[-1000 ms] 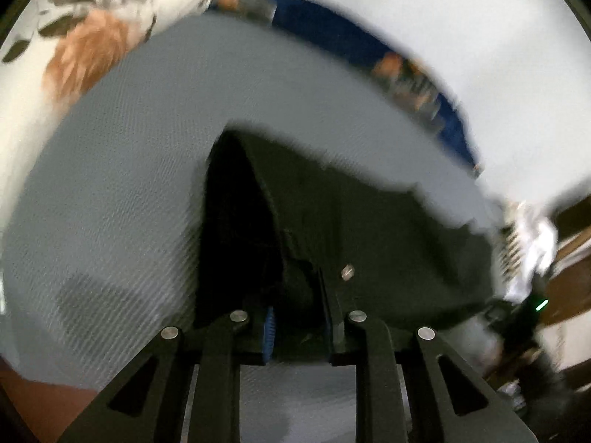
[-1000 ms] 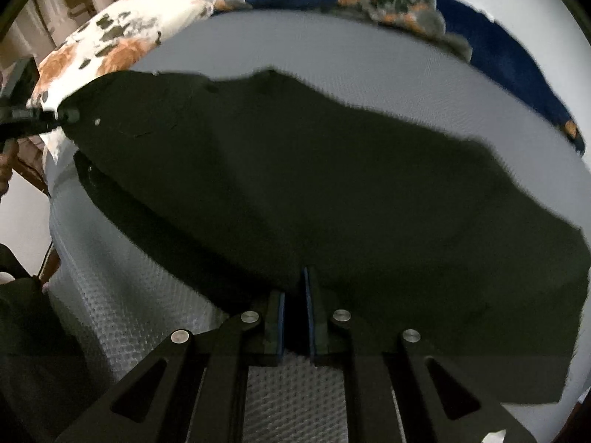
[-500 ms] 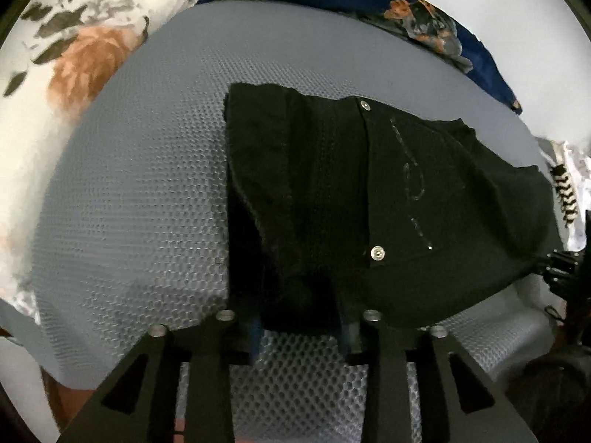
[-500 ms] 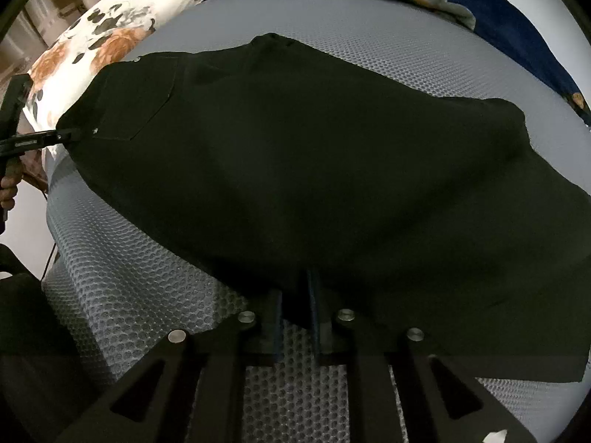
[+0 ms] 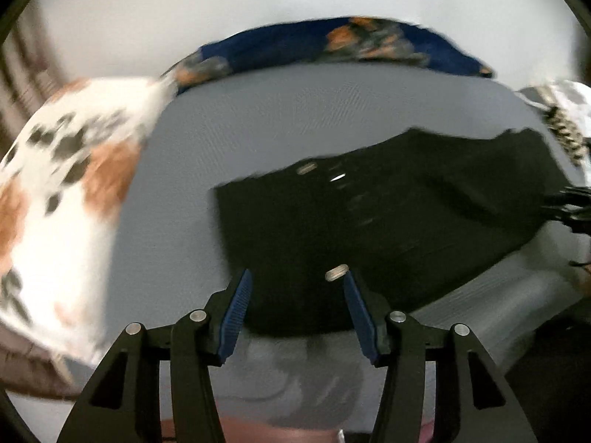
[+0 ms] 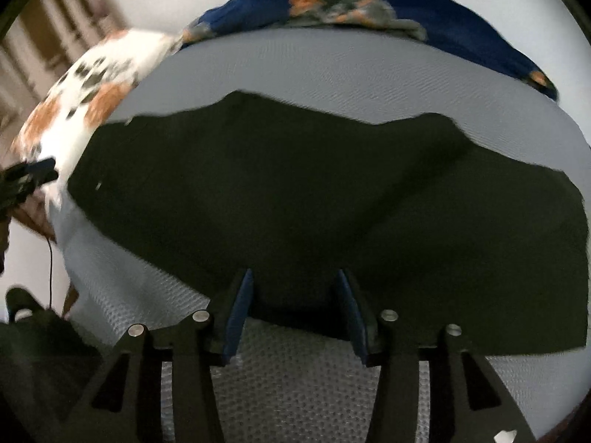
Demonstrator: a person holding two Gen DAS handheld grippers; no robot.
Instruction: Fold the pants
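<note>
The black pants [image 5: 369, 221] lie flat on the grey mesh bed cover [image 5: 258, 122], with metal rivets showing near the waist end. In the right wrist view the pants [image 6: 314, 203] spread wide across the cover [image 6: 369, 74]. My left gripper [image 5: 297, 282] is open, its blue pads either side of the near pants edge, holding nothing. My right gripper [image 6: 293, 278] is open too, its jaws straddling the near edge of the pants. The right gripper shows at the far right of the left wrist view [image 5: 569, 206], and the left gripper at the far left of the right wrist view [image 6: 29, 175].
A white pillow with orange and dark flowers [image 5: 62, 192] lies at the left of the bed. A dark blue floral cloth [image 5: 332, 44] runs along the far edge by the white wall. A patterned cloth [image 5: 565, 125] sits at the right.
Both grippers have opened and let go of the pants, which dropped flat onto the bed. Both grippers have drawn back a little from the near edge.
</note>
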